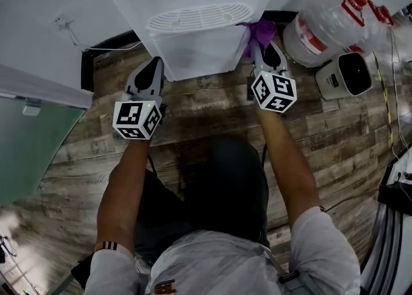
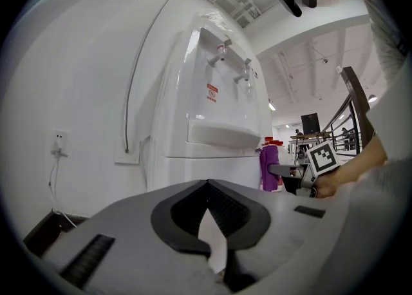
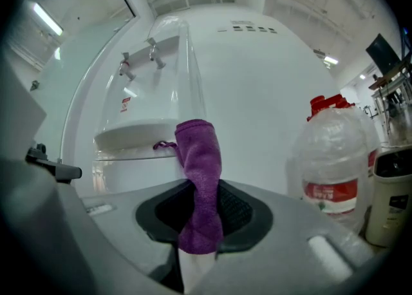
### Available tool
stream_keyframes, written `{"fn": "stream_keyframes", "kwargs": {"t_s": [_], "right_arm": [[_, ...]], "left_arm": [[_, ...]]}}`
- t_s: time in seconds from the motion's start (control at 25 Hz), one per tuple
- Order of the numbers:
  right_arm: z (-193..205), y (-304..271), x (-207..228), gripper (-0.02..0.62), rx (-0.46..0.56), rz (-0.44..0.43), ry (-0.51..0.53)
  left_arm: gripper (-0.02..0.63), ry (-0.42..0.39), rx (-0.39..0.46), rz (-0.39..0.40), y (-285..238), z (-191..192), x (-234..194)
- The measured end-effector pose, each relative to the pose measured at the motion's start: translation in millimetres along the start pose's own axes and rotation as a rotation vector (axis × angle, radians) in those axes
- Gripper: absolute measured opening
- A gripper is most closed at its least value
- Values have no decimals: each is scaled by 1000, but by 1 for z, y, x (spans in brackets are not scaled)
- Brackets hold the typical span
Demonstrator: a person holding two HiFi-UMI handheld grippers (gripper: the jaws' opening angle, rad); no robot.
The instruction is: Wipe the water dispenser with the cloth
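left gripper (image 1: 153,67) is hanging near the dispenser's (image 1: 193,49) front left corner with its jaws pinched together on nothing, so it's just idling. to the right, the right gripper (image 1: 265,52) is clamping the purple cloth (image 1: 261,29) and holding it at the dispenser's right edge, touching it as far as i can tell. a bottle (image 1: 322,26) is sitting further right. i'm guessing the wiping is only getting going: no streaks are showing, and the taps, tray and front are looking untouched.
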State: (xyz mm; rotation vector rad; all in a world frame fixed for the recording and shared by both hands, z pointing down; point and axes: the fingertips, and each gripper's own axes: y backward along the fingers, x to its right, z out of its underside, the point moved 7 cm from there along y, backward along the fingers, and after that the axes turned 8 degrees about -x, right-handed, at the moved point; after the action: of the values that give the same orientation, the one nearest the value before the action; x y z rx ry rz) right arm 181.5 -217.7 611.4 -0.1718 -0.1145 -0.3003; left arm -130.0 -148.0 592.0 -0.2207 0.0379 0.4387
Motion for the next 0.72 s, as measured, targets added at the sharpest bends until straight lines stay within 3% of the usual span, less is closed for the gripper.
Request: {"fn": "stream_keyframes", "kwargs": {"t_s": [0.36, 0.56, 0.72], "right_arm": [[-14, 7, -26, 100, -59, -42, 133], [-4, 13, -74, 100, -6, -33, 89], [21, 14, -127, 100, 25, -97, 143]], "left_arm": [[-2, 25, -23, -14, 0, 19, -22], [-2, 30, -45, -18, -1, 33, -38], [-2, 37, -55, -27, -2, 44, -47]]}}
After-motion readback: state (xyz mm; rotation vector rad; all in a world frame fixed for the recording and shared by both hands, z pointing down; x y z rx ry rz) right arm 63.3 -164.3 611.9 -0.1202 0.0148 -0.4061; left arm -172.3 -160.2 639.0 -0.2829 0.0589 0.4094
